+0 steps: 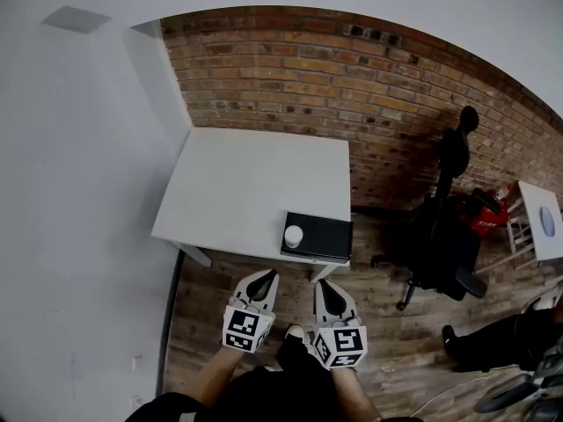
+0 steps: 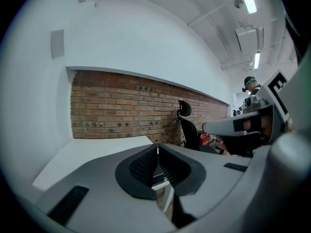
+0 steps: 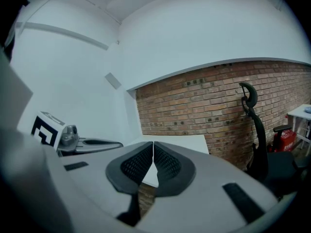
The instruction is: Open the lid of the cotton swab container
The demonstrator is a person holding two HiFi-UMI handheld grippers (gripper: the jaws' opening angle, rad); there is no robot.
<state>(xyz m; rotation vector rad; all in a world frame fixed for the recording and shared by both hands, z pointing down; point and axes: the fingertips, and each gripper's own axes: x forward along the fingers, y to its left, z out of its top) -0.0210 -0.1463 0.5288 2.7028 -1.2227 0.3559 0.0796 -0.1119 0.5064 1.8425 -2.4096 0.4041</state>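
A small round white cotton swab container [image 1: 293,236] stands on a black tray [image 1: 320,236] at the near right corner of a white table [image 1: 251,187]. My left gripper [image 1: 266,274] is held in front of the table's near edge, shut and empty. Beside it my right gripper [image 1: 325,286] is also shut with nothing between its jaws. Both point towards the table and are short of the container. In the left gripper view the left gripper [image 2: 157,148] has its pads together. The right gripper [image 3: 153,144] looks the same in the right gripper view.
A brick wall [image 1: 352,69] runs behind the table and a white wall [image 1: 79,165] lies to its left. A black office chair [image 1: 440,236] stands on the wooden floor at the right, with a red object [image 1: 486,211] and a white side table [image 1: 538,222] beyond it.
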